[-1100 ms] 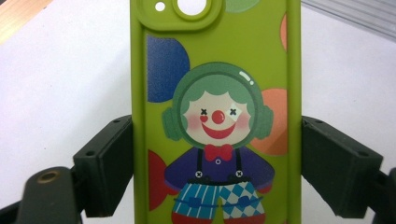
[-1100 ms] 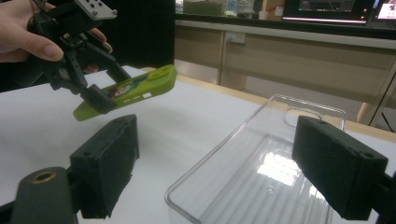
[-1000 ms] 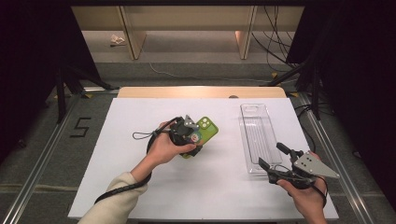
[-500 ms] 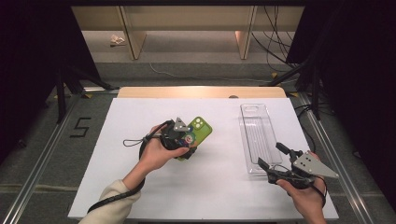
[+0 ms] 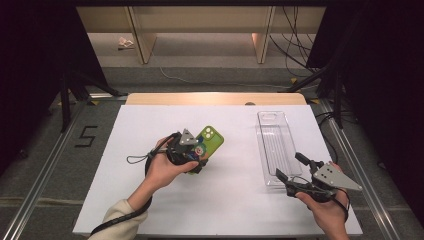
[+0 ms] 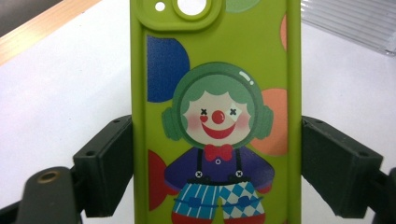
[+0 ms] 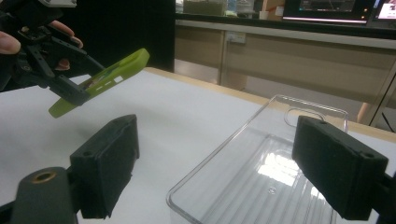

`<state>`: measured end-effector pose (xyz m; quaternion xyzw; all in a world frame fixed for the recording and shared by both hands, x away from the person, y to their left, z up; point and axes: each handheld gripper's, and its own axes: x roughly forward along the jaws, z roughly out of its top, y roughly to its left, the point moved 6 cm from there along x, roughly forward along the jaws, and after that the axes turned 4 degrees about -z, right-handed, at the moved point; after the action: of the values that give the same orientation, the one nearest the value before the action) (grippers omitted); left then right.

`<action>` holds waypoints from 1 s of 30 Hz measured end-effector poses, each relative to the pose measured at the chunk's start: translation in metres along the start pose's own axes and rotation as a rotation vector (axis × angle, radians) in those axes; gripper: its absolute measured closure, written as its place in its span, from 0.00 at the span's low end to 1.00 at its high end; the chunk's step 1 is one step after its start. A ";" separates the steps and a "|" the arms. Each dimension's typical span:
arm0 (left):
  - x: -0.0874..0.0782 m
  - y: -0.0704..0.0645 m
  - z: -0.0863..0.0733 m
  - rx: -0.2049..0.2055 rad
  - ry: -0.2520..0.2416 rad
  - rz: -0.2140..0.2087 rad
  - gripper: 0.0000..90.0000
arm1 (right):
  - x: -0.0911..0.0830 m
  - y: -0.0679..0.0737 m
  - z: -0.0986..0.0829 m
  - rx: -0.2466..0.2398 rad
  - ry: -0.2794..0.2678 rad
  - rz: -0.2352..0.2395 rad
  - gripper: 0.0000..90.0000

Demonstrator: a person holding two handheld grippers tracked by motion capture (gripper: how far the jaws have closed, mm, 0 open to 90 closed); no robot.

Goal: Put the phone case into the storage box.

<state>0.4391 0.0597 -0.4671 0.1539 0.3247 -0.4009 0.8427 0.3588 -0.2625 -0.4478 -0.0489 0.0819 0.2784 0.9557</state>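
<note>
Both grippers are seen from above over the white table (image 5: 125,200), and the action is with the left gripper (image 5: 192,156): a green phone case (image 5: 209,141) is clamped across its width near mid-table, its camera end pointed up and away from the person. The left hand (image 5: 165,167) is wrapped round the tool, and a dark cable is looped from it toward the near edge. Over on the right, the right gripper (image 5: 291,168) is held in the right hand (image 5: 327,210) with its jaws spread and nothing between them, set at the near end of a clear plastic tray (image 5: 275,140). That tray lies lengthwise on the right side of the table, well apart from the case.

Now the left gripper view: the case (image 6: 215,112) is pinned by both black jaws against its two long edges. A clown is printed on its back, with green hair, a red nose, a red bow tie and blue patterned trousers, among coloured discs. The camera cut-out is seen at the top, and a ribbed corner of the tray (image 6: 350,23) is caught at upper right.

Right gripper view, finally: the jaws are parted wide, with the tray (image 7: 261,177) lying on the table between and beyond them. Farther off at upper left, the case (image 7: 100,81) is held tilted and clear of the table in the left gripper (image 7: 60,70).
</note>
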 end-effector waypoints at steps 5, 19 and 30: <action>-0.002 -0.001 -0.005 -0.016 -0.017 0.001 0.19 | 0.001 0.000 0.000 0.000 -0.001 0.001 0.18; -0.009 -0.002 -0.017 -0.052 -0.048 0.009 0.19 | 0.001 0.001 0.000 -0.002 0.002 0.003 0.18; -0.011 -0.003 -0.019 -0.056 -0.075 0.020 0.19 | 0.002 0.002 0.003 -0.008 -0.007 0.006 0.18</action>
<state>0.4238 0.0743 -0.4744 0.1185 0.3026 -0.3888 0.8621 0.3593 -0.2592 -0.4456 -0.0515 0.0778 0.2815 0.9550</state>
